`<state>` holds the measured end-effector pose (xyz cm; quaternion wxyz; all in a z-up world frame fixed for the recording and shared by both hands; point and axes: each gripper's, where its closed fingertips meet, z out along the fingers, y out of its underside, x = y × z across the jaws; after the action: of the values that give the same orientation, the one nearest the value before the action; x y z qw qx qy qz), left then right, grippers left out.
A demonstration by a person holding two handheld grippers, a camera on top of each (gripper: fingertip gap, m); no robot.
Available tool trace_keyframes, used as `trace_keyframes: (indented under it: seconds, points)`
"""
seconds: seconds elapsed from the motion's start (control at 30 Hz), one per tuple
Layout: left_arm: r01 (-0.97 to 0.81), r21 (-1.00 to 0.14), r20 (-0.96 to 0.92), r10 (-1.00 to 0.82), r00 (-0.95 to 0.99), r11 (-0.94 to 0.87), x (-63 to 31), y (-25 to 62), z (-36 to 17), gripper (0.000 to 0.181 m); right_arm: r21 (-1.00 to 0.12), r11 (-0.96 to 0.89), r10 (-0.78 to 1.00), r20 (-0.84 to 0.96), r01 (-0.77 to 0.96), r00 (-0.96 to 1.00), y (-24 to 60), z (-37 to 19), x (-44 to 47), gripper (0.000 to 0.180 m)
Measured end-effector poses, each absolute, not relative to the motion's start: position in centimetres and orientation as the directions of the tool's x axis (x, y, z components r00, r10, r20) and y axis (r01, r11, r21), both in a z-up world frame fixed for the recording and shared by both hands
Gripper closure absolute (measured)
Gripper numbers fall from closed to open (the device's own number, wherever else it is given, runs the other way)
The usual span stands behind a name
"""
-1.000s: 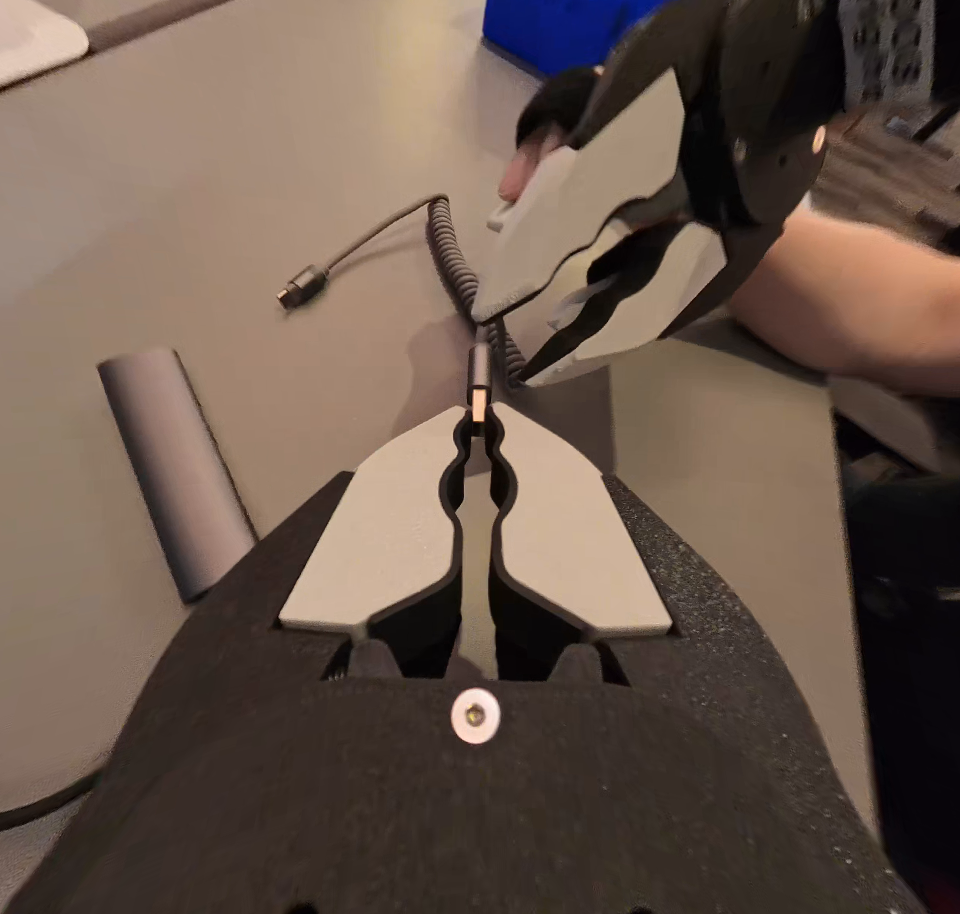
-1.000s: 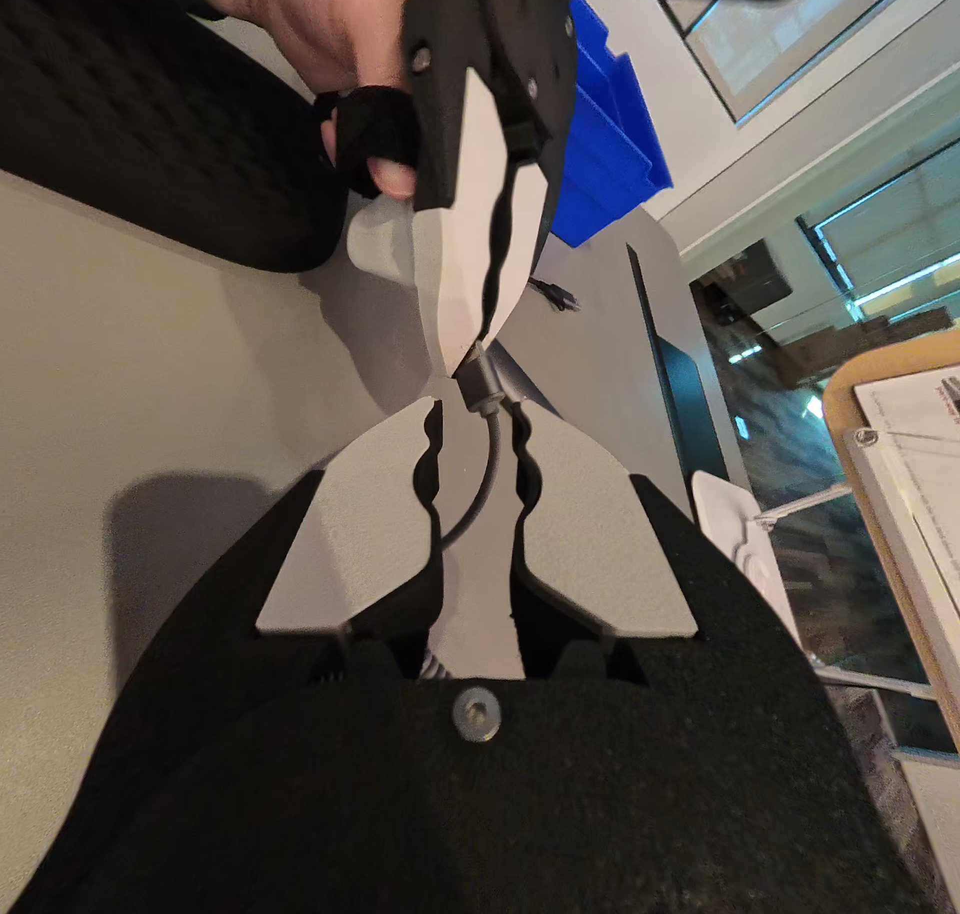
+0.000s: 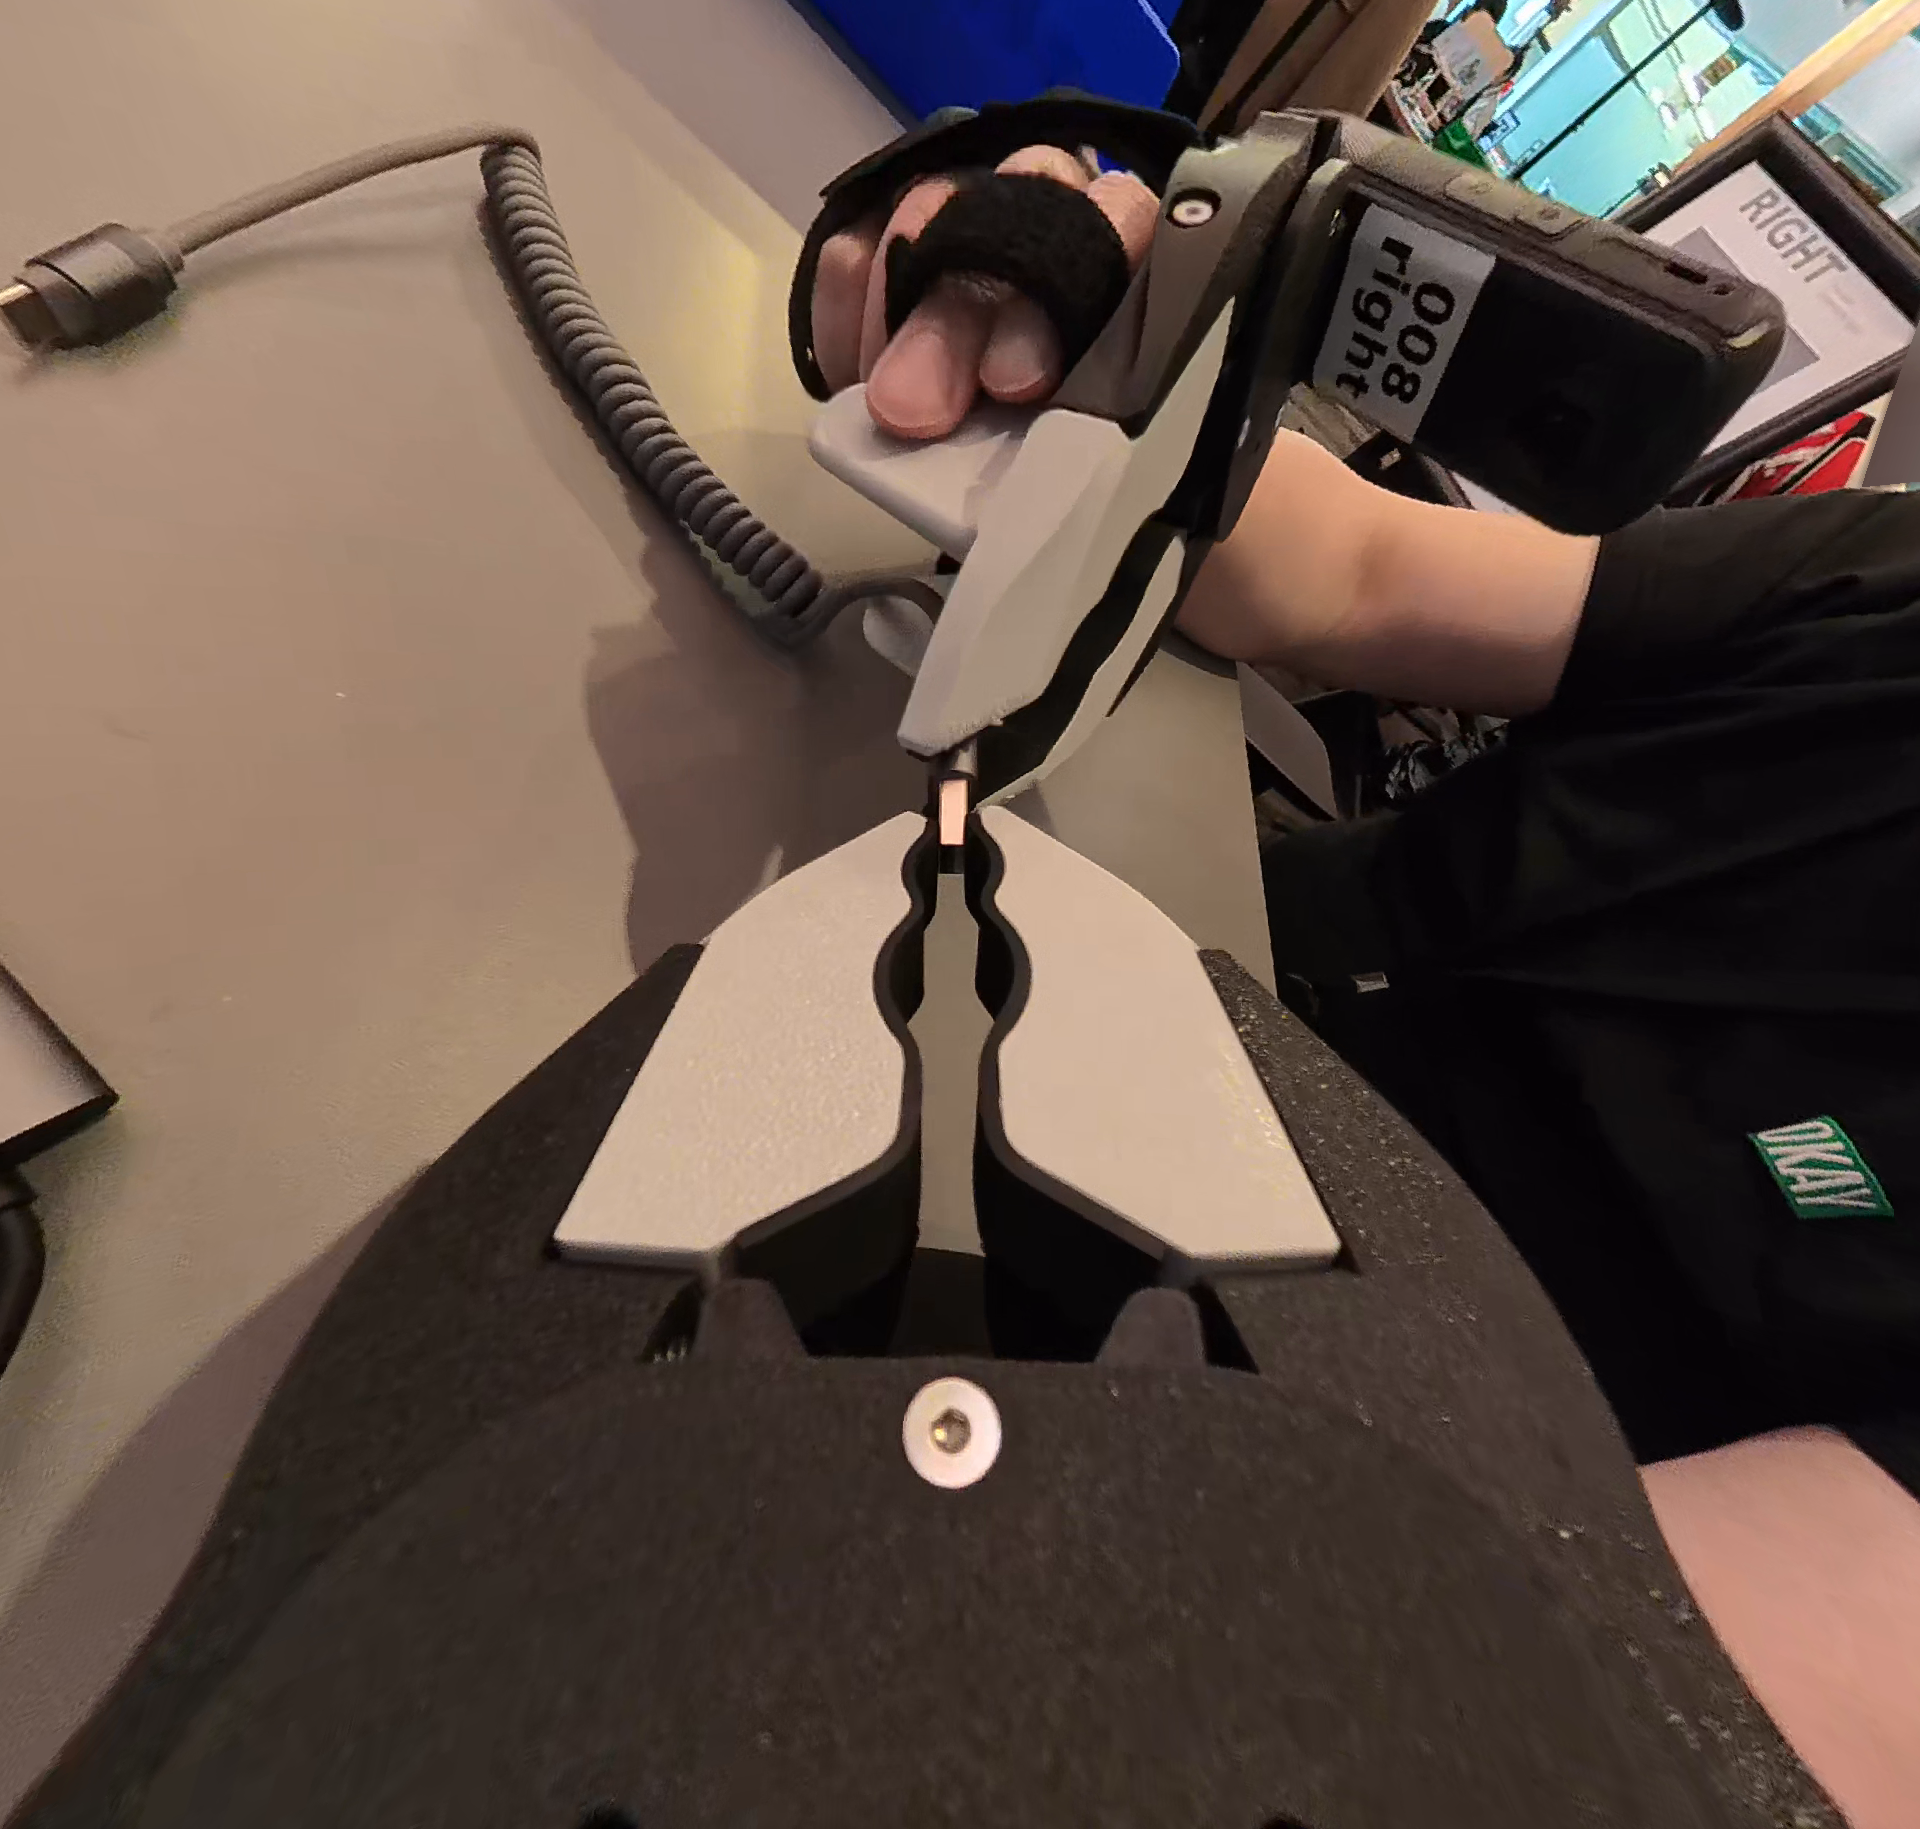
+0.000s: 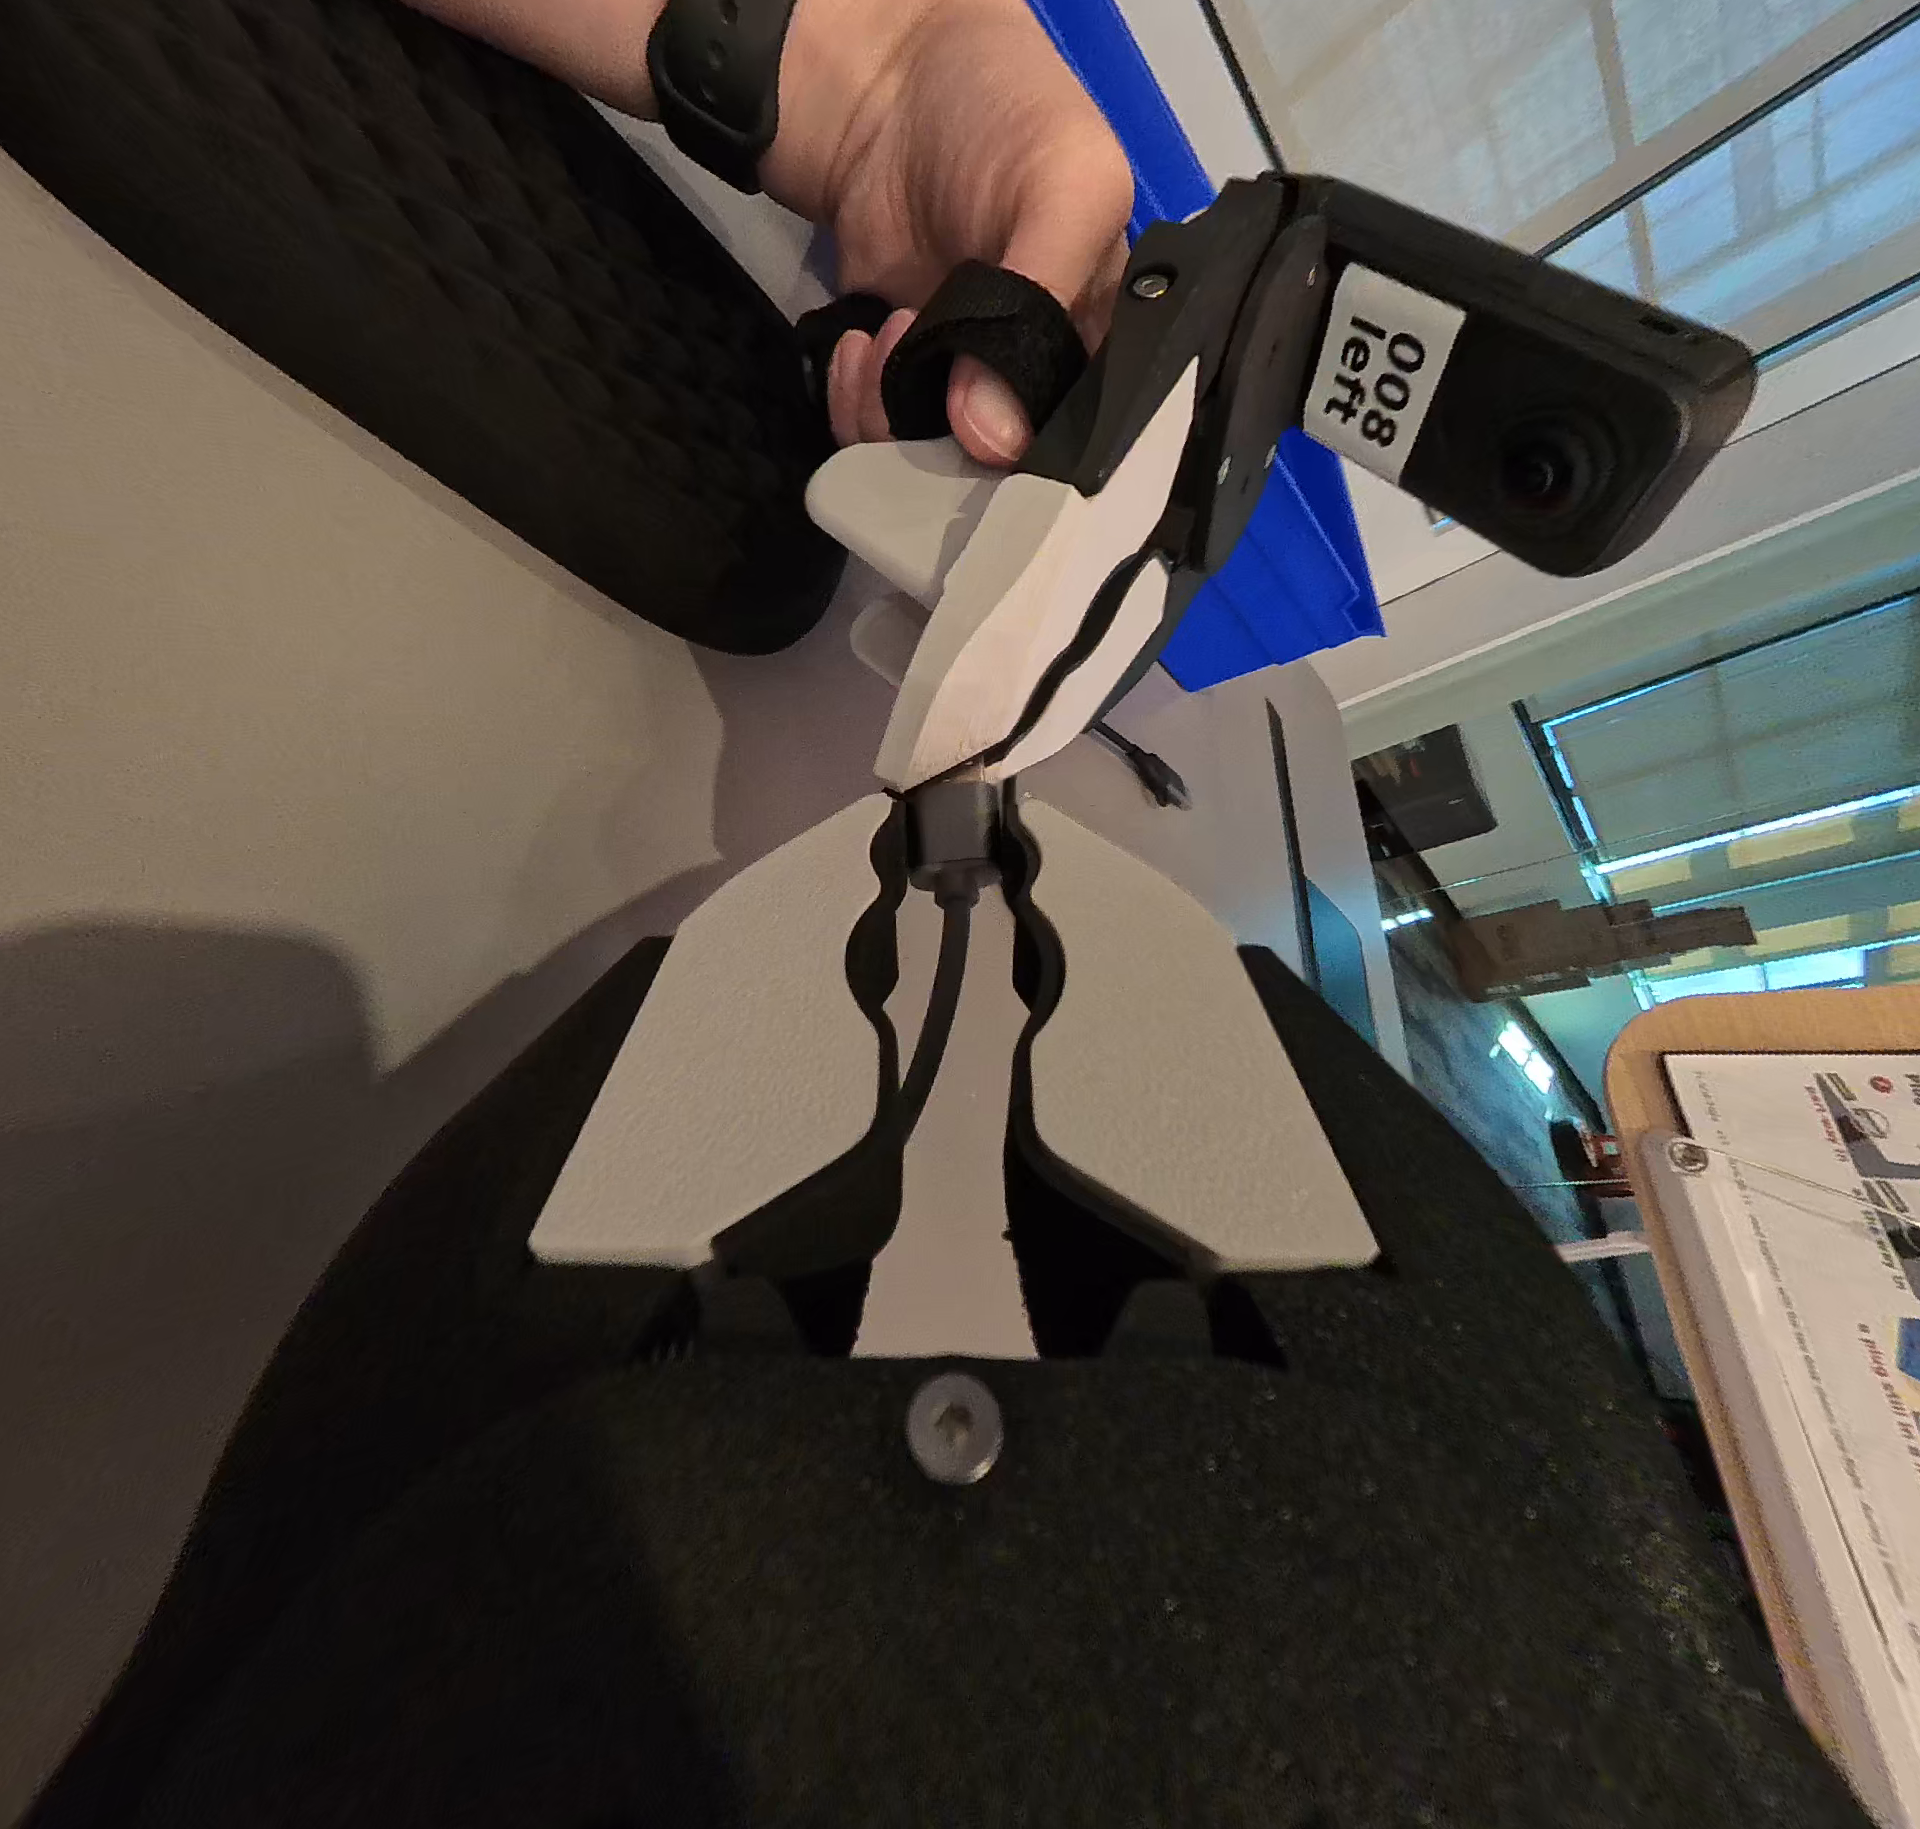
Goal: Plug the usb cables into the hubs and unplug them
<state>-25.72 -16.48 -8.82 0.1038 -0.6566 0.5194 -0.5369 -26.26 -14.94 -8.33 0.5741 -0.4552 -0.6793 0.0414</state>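
plug [image 4: 951, 834] pinched by both hand-held grippers, left [image 3: 949, 837] and right [image 4: 951, 811], its metal tip half hidden.

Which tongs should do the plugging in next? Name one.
Right, probably. The right tongs clamp the plug by its housing, cable trailing back between them. The left tongs pinch the metal tip, which insertion needs bare.

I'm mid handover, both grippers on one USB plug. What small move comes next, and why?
Probably open the left gripper and back it off. The right gripper is clamped on the plug's dark housing, while the left pinches its metal tip, and that tip likely must be bare to enter a port.
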Motion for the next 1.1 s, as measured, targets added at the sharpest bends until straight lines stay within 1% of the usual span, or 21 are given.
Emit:
trace_keyframes:
  seconds: [0.1, 0.2, 0.3, 0.37, 0.53, 0.63, 0.67, 0.83, 0.97, 1.1]
  points:
    - [-0.570, -0.693, 0.602, -0.789, -0.123, -0.440, -25.7, -16.5, -8.8, 0.177, -0.611, 0.538, 0.709, 0.700, 0.581, 0.079, -14.9, -8.3, -26.1, 0.163]
    - [-0.531, -0.708, 0.618, -0.773, -0.145, -0.466, -25.5, -16.3, -8.0, 0.176, -0.666, 0.497, 0.742, 0.658, 0.556, 0.125, -14.7, -7.7, -25.9, 0.163]
    - [-0.486, -0.724, 0.610, -0.783, -0.119, -0.490, -25.6, -15.4, -7.6, 0.169, -0.707, 0.462, 0.743, 0.638, 0.536, 0.202, -13.8, -6.9, -25.4, 0.163]
    - [-0.455, -0.733, 0.608, -0.787, -0.105, -0.506, -25.5, -14.9, -7.2, 0.166, -0.719, 0.439, 0.736, 0.632, 0.539, 0.244, -13.1, -6.6, -25.0, 0.163]
    - [-0.393, -0.747, 0.610, -0.788, -0.085, -0.536, -24.9, -14.0, -6.5, 0.165, -0.726, 0.420, 0.731, 0.626, 0.545, 0.271, -12.5, -6.8, -24.8, 0.164]
    - [-0.355, -0.759, 0.608, -0.789, -0.087, -0.546, -24.5, -13.6, -6.1, 0.171, -0.728, 0.424, 0.732, 0.626, 0.538, 0.271, -12.6, -6.8, -25.0, 0.164]
    - [-0.347, -0.753, 0.620, -0.780, -0.089, -0.559, -24.5, -13.5, -6.0, 0.175, -0.729, 0.427, 0.728, 0.628, 0.535, 0.275, -12.6, -6.6, -24.9, 0.164]
    - [-0.338, -0.706, 0.687, -0.718, -0.114, -0.623, -24.8, -13.5, -5.4, 0.177, -0.762, 0.443, 0.721, 0.616, 0.472, 0.316, -12.9, -5.7, -25.3, 0.164]
    - [-0.307, -0.645, 0.761, -0.628, -0.166, -0.700, -24.7, -13.4, -4.8, 0.177, -0.793, 0.467, 0.712, 0.600, 0.392, 0.365, -12.9, -4.9, -25.3, 0.162]
    - [-0.310, -0.611, 0.791, -0.573, -0.213, -0.728, -24.5, -13.8, -4.5, 0.177, -0.788, 0.481, 0.685, 0.611, 0.384, 0.397, -12.6, -4.8, -25.2, 0.145]
